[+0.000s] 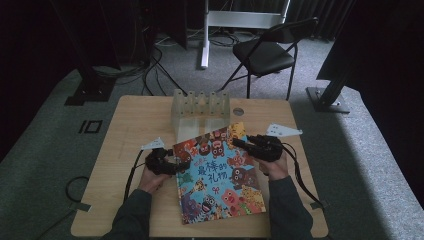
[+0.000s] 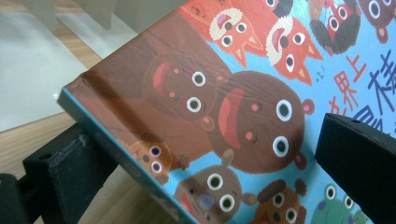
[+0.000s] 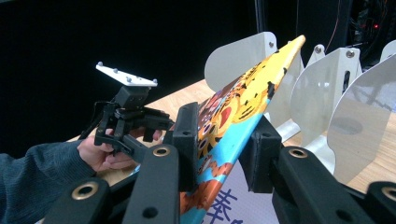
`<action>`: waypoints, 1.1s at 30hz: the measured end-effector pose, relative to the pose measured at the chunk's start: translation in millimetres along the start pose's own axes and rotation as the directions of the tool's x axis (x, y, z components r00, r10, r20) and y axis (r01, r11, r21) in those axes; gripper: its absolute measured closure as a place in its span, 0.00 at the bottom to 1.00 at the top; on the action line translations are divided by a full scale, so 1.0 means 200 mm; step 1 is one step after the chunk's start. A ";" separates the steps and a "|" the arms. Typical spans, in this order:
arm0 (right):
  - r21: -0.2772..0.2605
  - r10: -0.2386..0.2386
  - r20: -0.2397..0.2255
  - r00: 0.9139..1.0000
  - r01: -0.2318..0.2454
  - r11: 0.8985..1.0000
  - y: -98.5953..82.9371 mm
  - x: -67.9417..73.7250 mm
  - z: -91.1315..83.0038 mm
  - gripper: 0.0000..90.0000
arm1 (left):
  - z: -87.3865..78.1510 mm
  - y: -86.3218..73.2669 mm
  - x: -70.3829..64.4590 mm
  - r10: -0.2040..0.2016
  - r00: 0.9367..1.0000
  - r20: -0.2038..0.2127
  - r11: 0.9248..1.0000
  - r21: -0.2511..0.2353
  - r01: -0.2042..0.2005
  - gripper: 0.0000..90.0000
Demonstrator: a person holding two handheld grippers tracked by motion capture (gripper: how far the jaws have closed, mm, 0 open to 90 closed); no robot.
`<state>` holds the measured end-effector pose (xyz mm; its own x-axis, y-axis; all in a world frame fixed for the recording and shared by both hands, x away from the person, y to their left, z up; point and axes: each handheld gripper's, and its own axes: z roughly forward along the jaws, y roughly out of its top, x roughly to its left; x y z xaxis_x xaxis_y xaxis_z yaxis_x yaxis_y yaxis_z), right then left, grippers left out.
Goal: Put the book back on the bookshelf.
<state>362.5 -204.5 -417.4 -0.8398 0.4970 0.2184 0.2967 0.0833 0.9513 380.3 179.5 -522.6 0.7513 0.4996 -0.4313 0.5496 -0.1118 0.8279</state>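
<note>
We have the picture book (image 1: 220, 172) lifted at its far edge off the desk (image 1: 135, 125), just before the rack (image 1: 200, 107), left gripper (image 2: 201, 154) fingers apart astride its spine corner, right gripper (image 3: 219, 144) fingers clamped on its edge; stiff, glossy, likely slippery, so we judge the edges best.

Right tongs (image 3: 222, 140) clamping picture book (image 3: 243, 93), rack (image 3: 345, 93) behind

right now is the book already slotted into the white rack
No, the book lies on the table in front of the white rack, gripped at its edges by both claws.
</note>
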 end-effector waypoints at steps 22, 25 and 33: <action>0.110 -0.047 0.019 0.999 0.044 0.993 0.01 -0.05 -0.02 0.66 | -0.11 0.10 -0.02 -0.033 0.999 0.022 0.999 -0.012 0.033 0.35; 0.138 -0.058 0.085 0.995 0.046 0.989 0.01 -0.04 -0.01 0.59 | -0.14 0.12 -0.04 0.000 1.000 0.001 1.000 -0.015 0.000 0.41; 0.103 -0.046 0.154 0.987 0.030 0.994 -0.01 -0.06 -0.04 0.55 | -0.21 0.22 -0.16 0.133 0.989 -0.062 0.990 -0.029 -0.135 0.51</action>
<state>367.9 -216.8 -419.9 -0.7726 0.6196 0.1385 0.3165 0.1867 0.9301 365.1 195.6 -456.9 0.7933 0.5329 -0.2944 0.4327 -0.1534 0.8884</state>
